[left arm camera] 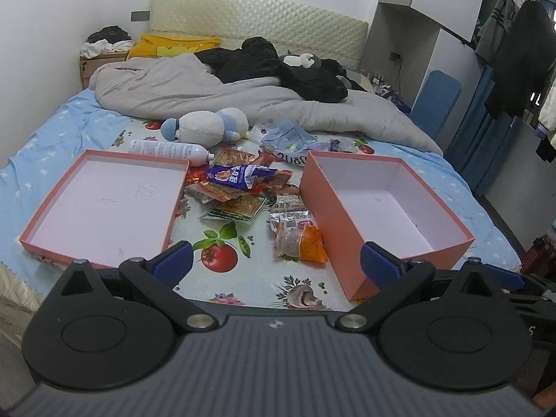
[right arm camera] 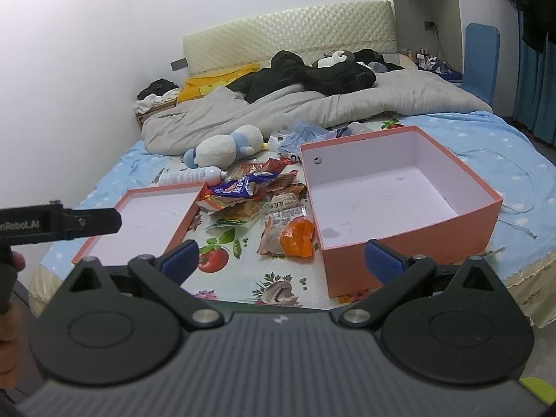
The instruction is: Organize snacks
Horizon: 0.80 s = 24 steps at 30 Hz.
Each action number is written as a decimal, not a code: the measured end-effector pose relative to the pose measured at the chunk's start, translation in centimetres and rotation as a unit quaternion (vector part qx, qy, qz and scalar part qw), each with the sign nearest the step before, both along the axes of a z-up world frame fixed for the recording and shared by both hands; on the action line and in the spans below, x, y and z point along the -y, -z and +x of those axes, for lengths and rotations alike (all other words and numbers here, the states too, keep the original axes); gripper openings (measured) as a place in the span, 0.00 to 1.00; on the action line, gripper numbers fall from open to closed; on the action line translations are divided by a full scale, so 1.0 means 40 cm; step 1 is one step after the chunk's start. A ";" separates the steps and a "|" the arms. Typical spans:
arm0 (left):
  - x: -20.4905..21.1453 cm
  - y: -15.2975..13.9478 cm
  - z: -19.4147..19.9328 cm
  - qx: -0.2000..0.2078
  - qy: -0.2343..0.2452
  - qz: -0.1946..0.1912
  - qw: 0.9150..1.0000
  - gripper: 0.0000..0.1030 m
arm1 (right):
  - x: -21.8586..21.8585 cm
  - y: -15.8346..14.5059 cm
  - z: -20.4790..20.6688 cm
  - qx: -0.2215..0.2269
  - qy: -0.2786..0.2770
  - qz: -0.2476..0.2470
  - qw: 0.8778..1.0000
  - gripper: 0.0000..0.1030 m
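Note:
A pile of snack packets (left arm camera: 243,187) lies on the patterned cloth between a shallow pink box lid (left arm camera: 104,205) on the left and a deep pink box (left arm camera: 382,215) on the right. Both are empty. An orange-and-clear packet (left arm camera: 300,243) lies nearest, beside the deep box. My left gripper (left arm camera: 276,266) is open and empty, held back from the pile. In the right wrist view the pile (right arm camera: 250,191), lid (right arm camera: 146,222), deep box (right arm camera: 392,205) and orange packet (right arm camera: 288,236) show again. My right gripper (right arm camera: 281,260) is open and empty above the bed's near edge.
A white bottle (left arm camera: 166,149) and a blue-white plush toy (left arm camera: 208,127) lie behind the pile, with a blue plastic bag (left arm camera: 295,139) to the right. A grey duvet (left arm camera: 208,87) and black clothes (left arm camera: 278,66) cover the bed's far half. The left gripper's body (right arm camera: 59,227) shows at left.

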State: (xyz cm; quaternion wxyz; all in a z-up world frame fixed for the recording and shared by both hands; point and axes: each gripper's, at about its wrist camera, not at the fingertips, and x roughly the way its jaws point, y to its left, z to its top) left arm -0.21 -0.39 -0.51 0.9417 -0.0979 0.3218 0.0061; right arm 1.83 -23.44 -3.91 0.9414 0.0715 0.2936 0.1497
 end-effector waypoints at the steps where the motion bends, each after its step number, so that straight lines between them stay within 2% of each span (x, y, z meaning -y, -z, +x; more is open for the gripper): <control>1: -0.002 0.000 -0.001 0.000 0.000 -0.001 1.000 1.00 | -0.001 0.000 -0.001 0.000 0.001 0.000 1.000 1.00; 14: -0.012 0.005 -0.028 0.014 -0.010 0.004 1.000 1.00 | -0.006 0.006 -0.008 -0.002 0.000 0.002 1.000 1.00; 17: -0.008 0.011 -0.025 0.010 -0.012 -0.006 1.000 1.00 | -0.008 0.014 -0.010 -0.005 0.003 -0.001 1.000 1.00; 24: 0.019 0.020 -0.017 0.003 0.006 0.017 1.000 1.00 | -0.014 0.024 -0.011 -0.011 0.001 0.002 1.000 1.00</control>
